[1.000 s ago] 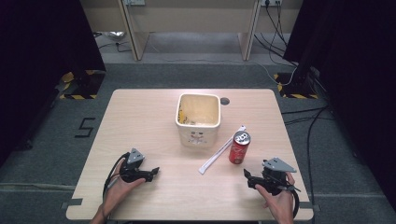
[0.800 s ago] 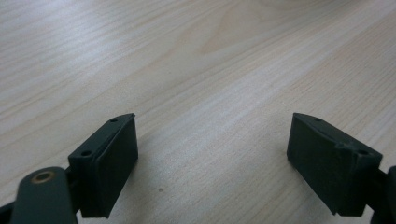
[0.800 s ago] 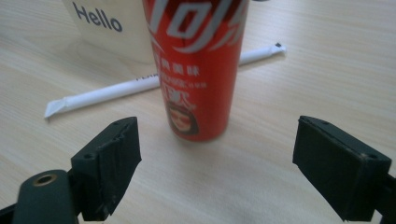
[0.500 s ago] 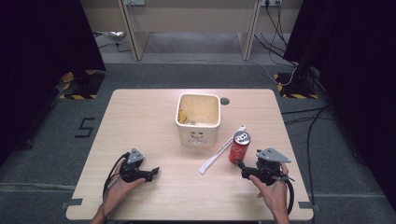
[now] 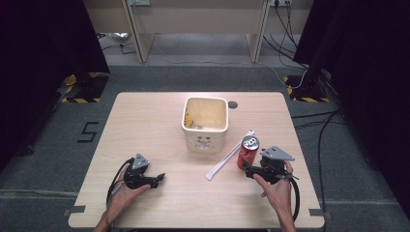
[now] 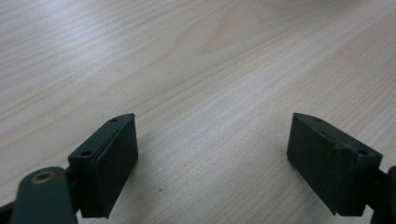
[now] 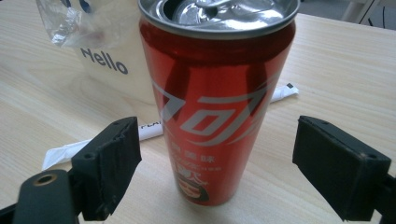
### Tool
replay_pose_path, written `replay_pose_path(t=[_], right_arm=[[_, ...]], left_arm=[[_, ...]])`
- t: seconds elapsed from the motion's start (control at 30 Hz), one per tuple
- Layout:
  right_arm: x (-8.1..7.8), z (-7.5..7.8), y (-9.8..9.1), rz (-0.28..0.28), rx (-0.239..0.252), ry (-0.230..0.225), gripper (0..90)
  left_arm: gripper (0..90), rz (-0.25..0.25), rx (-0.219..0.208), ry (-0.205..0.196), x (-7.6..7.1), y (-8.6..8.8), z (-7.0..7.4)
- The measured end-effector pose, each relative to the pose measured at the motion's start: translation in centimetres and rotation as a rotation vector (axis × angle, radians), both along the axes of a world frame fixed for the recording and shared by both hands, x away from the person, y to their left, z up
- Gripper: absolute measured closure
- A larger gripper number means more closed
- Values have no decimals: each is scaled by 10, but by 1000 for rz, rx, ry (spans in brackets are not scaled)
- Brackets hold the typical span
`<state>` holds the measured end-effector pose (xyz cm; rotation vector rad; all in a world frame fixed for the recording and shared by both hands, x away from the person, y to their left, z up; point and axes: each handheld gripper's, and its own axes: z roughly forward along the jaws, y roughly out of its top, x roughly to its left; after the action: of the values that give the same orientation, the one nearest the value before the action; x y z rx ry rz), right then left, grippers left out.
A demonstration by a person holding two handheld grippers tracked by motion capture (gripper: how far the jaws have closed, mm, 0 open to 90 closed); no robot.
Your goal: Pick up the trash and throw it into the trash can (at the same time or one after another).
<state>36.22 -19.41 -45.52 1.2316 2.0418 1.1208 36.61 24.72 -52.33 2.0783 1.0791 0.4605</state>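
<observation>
The left gripper rests on the table at near left, jaws spread over bare wood. Right of centre, the red can stands upright, long axis vertical, beside a wrapped straw lying diagonally. The right gripper sits just near of the can, jaws wide apart either side of it, not touching.

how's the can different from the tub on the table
The can is red, round and slim; the tub is cream, squarish and much wider. The can's top is a metal lid, while the tub is open at the top. The can stands between the open jaws of the right hand-held gripper; the tub stands clear of both. Both stand upright on the table.
</observation>
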Motion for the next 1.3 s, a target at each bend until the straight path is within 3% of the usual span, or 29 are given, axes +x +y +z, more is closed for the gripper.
replay_pose_path(t=[0.53, 1.3], right_arm=[[12, -9, 8, -4, -9, 9, 193], [19, -18, 12, 17, -10, 17, 336]], left_arm=[[154, -3, 3, 1, 0, 0, 0], [153, -3, 2, 1, 0, 0, 0]])
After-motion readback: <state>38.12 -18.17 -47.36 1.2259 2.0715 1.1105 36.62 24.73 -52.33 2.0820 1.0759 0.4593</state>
